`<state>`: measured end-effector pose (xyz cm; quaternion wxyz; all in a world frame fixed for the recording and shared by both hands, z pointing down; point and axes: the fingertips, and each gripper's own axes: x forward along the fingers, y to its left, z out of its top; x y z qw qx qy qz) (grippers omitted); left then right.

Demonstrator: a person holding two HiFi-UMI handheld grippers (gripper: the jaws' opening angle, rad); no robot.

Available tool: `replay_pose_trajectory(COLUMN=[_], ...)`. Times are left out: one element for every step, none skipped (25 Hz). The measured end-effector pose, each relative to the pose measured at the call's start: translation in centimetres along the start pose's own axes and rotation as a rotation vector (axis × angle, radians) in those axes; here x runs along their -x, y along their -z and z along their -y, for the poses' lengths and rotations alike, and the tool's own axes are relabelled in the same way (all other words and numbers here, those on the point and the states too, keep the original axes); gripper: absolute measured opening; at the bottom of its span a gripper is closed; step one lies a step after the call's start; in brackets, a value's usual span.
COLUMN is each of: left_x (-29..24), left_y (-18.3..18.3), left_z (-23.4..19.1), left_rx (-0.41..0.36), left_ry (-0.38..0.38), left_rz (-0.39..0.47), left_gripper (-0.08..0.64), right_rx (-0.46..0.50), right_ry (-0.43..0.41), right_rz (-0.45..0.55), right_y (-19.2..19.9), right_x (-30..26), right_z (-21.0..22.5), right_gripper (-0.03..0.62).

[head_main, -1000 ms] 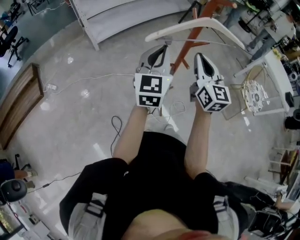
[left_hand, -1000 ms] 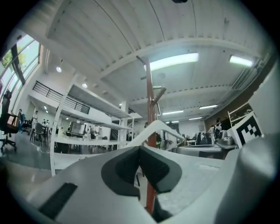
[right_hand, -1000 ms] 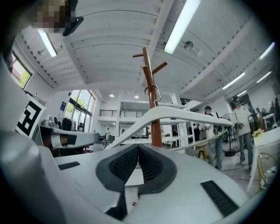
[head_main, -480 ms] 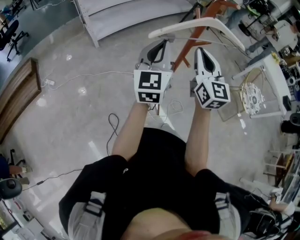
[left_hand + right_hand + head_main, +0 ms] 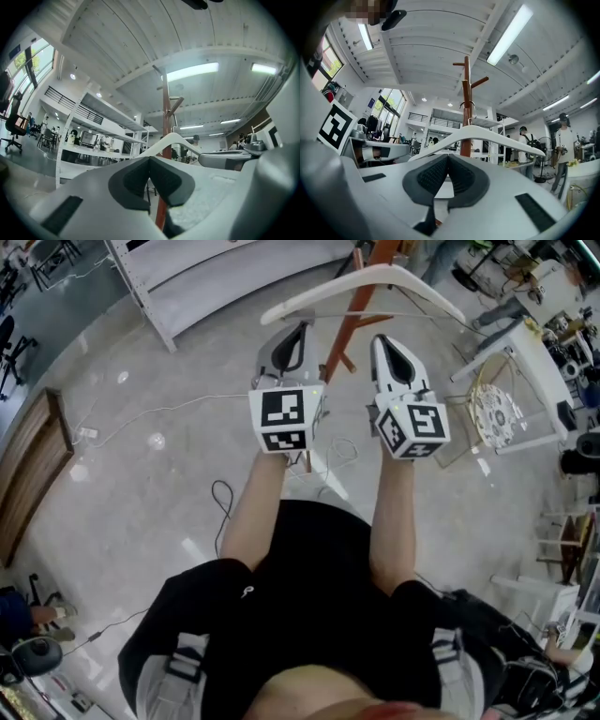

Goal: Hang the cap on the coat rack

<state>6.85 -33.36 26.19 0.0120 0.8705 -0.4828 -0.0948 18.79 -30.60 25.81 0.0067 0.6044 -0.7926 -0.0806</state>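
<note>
No cap shows in any view. The brown wooden coat rack (image 5: 349,313) stands just ahead of both grippers, with a white hanger (image 5: 375,279) hung on it. My left gripper (image 5: 294,334) is held up left of the pole, jaws shut on nothing. My right gripper (image 5: 382,341) is level with it on the pole's right, also shut and empty. In the left gripper view, the closed left gripper (image 5: 150,159) points at the pole (image 5: 165,112) and hanger (image 5: 177,138). The right gripper (image 5: 448,157) faces the rack (image 5: 466,89) and hanger (image 5: 487,135).
A white shelving unit (image 5: 234,268) stands behind the rack. A wooden bench (image 5: 28,474) lies at the left, cables (image 5: 159,409) run over the floor, and a white table (image 5: 525,381) with a round patterned disc (image 5: 492,411) stands at the right. A person (image 5: 562,140) stands far off.
Both grippers, the rack and the hanger have slid a little left in the head view. The grippers stay side by side and shut.
</note>
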Motion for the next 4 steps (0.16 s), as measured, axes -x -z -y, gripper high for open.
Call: replay_pose_trajectory(left_x=[0.06, -0.03, -0.21, -0.42], left_y=[-0.09, -0.21, -0.35, -0.49], left_z=[-0.09, -0.10, -0.05, 0.02], left_rx=[-0.003, -0.008, -0.013, -0.019], left_ry=[-0.010, -0.017, -0.024, -0.029], left_rz=[0.005, 0.011, 0.016, 0.020], left_gripper=[0.000, 0.000, 0.000, 0.000], right_rx=[0.002, 0.004, 0.007, 0.009], right_ry=[0.000, -0.001, -0.001, -0.002], right_rz=[-0.002, -0.004, -0.005, -0.006], right_y=[-0.10, -0.22, -0.33, -0.43], right_x=[-0.08, -0.16, -0.22, -0.27], right_z=[0.00, 0.11, 0.29, 0.48], right_gripper=[-0.003, -0.003, -0.003, -0.003])
